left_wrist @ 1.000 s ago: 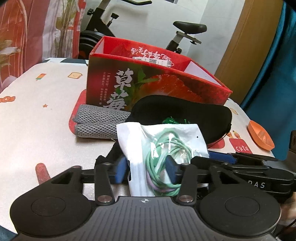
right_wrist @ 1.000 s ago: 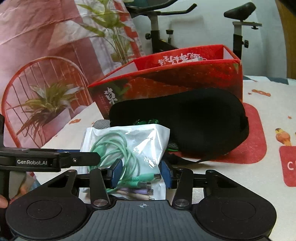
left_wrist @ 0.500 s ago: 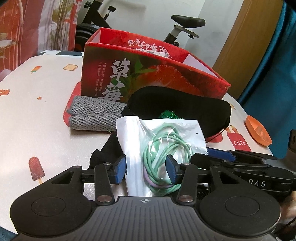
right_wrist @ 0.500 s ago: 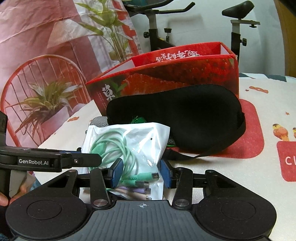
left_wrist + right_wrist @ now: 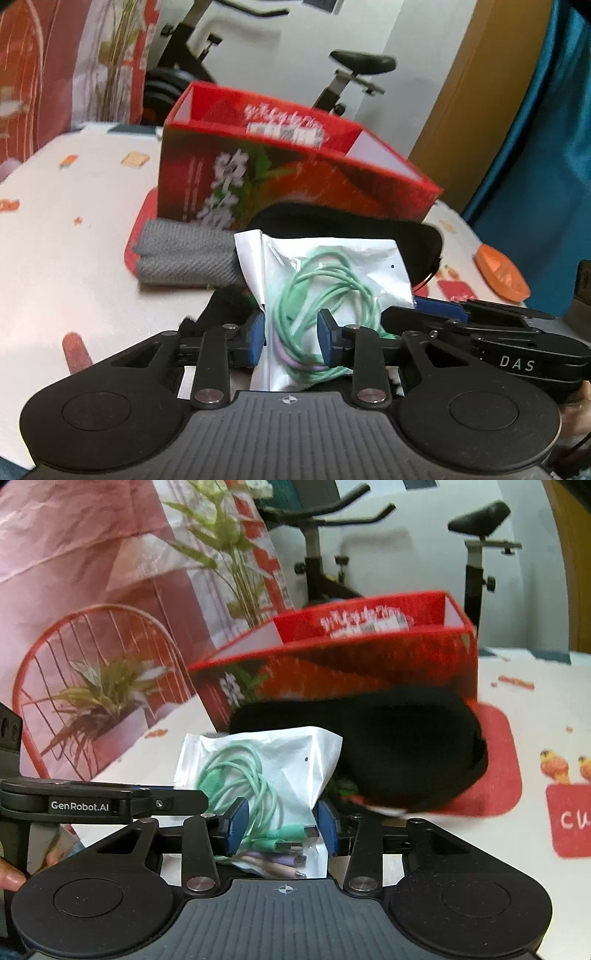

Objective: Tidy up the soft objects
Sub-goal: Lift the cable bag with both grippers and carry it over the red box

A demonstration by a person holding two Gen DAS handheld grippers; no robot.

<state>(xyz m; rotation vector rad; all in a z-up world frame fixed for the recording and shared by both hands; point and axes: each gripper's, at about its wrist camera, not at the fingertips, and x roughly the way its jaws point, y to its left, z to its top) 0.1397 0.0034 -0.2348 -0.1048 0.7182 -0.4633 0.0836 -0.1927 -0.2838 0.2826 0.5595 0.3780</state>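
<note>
Both grippers are on the white cable pouch [image 5: 325, 280] at the near edge of the desk [image 5: 62, 258], in front of the black sleep mask [image 5: 354, 225] and the red strawberry box [image 5: 295, 177]. The left gripper [image 5: 291, 339] has its jaws closing from a wider gap half a second ago onto the pouch's lower edge, while the right gripper [image 5: 282, 825] also has its jaws closing, pads hugging the pouch's sides. This looks like the pick-up step; next comes a joint lift into the box, and both views have just blurred.
</note>
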